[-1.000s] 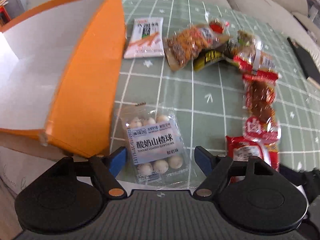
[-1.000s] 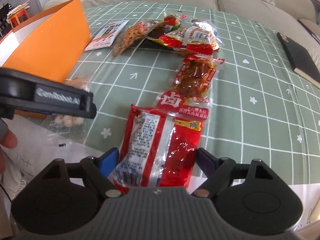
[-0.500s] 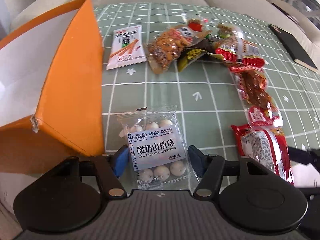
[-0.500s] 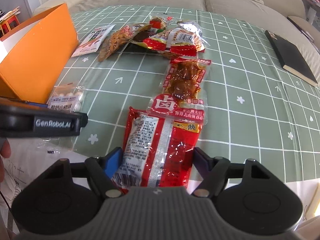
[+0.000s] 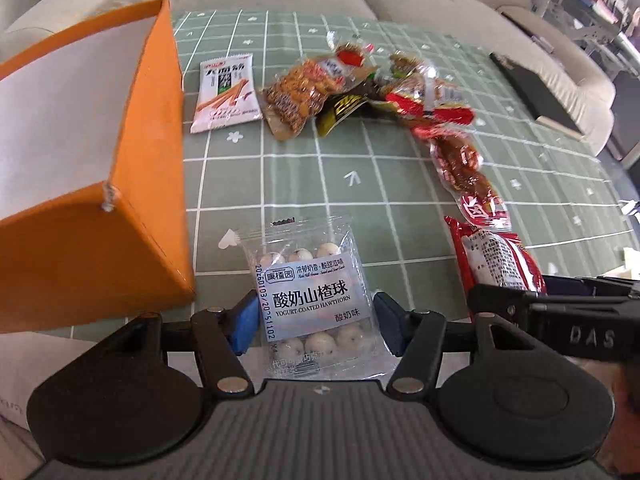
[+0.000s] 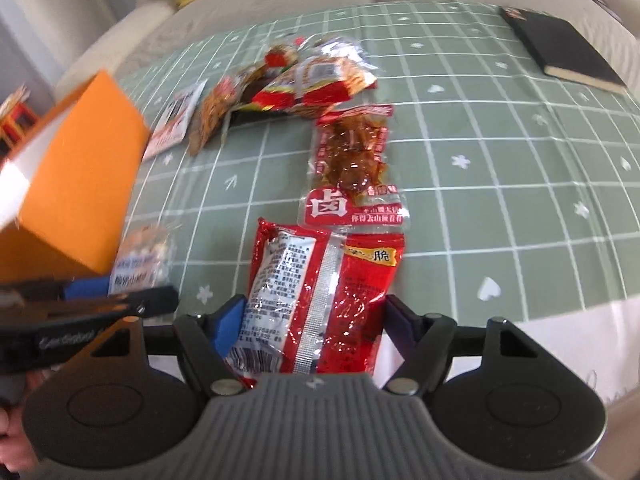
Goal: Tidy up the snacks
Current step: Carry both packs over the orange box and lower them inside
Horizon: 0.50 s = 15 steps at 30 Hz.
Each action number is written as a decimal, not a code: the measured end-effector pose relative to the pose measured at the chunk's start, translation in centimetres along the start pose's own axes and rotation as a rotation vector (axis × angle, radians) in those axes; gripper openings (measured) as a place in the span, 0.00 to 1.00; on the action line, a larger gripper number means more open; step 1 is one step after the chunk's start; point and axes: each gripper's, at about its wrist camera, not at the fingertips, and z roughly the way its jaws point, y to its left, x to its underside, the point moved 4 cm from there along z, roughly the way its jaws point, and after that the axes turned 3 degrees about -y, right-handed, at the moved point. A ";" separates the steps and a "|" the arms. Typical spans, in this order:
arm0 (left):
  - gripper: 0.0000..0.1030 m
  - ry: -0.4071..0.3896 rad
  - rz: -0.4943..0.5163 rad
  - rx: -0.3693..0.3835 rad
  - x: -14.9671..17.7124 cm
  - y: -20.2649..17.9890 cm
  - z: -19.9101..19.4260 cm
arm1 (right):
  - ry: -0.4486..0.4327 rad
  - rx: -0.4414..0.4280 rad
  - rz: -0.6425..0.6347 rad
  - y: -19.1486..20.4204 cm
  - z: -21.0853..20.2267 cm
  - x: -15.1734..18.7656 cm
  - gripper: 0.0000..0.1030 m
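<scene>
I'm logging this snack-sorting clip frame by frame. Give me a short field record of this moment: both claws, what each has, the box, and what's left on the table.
left claw: open, fingers either side of the hawthorn pack, not clamped
right claw: open, fingers either side of the red pack, not clamped
box: orange, on the table's left side, beside the hawthorn pack
tablecloth: green, white grid
other snacks: white stick pack, peanut pack, braised pack
book: black, far right
</scene>
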 end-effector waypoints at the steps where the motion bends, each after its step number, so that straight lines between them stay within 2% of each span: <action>1: 0.67 -0.008 -0.003 0.011 -0.1 0.0 -0.4 | -0.009 -0.001 0.009 -0.1 -0.3 -0.1 0.69; 8: 0.67 -0.079 0.004 0.062 -1.0 -0.1 -3.5 | -0.074 -0.111 0.045 1.1 -2.7 -1.1 0.68; 15: 0.67 -0.173 -0.020 0.077 -2.5 1.6 -6.8 | -0.114 -0.117 0.027 2.7 -3.9 -2.6 0.68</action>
